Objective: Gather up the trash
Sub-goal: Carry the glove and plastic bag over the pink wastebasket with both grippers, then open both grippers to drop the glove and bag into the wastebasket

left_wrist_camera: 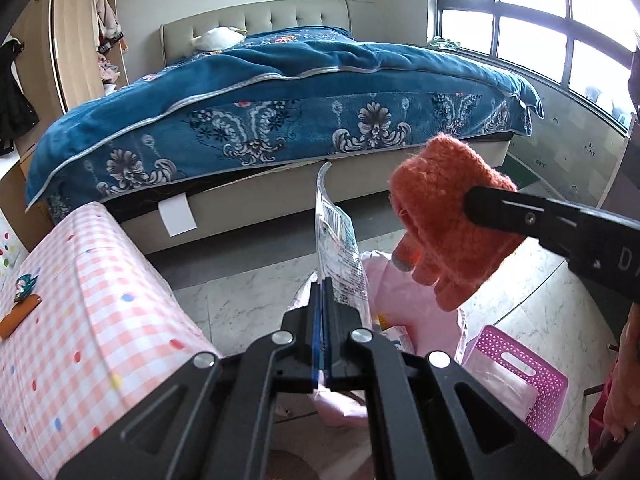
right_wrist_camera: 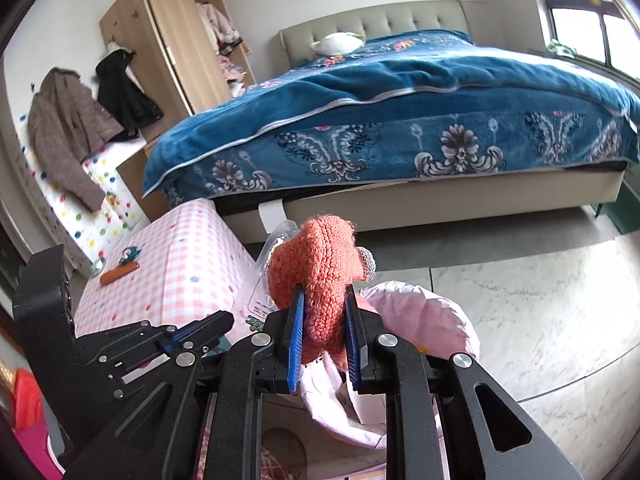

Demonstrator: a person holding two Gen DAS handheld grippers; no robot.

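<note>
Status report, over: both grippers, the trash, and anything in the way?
Left gripper shut on plastic wrapper. Right gripper shut on orange glove. Both held over pink bag. Nothing blocks the bag opening.

Glove [right_wrist_camera: 320,276]: orange knit, grey fingertip. Bag [right_wrist_camera: 424,312]: pale pink. Blanket [left_wrist_camera: 280,80]: deep blue, white floral scrollwork. Table cover [left_wrist_camera: 80,280]: pink-white check, coloured dots. Basket [left_wrist_camera: 524,376]: magenta. Floor [right_wrist_camera: 520,312]: grey-veined white marble.
</note>
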